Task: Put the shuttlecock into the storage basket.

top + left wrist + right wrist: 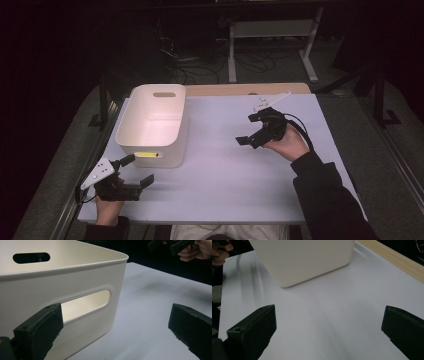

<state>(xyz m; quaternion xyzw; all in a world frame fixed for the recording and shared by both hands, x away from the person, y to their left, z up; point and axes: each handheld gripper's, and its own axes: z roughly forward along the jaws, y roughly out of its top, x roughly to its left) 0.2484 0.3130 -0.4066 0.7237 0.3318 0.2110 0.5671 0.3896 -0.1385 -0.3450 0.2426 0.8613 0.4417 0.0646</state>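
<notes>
Both the left tongs (136,170) and right tongs (248,130) hang spread and empty, the cream plastic handled bin (152,125) just ahead of the left pair, so a grasp of its slot seems next.

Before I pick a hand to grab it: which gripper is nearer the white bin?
Left. The left gripper sits just off the white bin at its near handle-slot wall, jaws open. The right gripper hovers farther off, across bare table beyond the bin's right side.
</notes>
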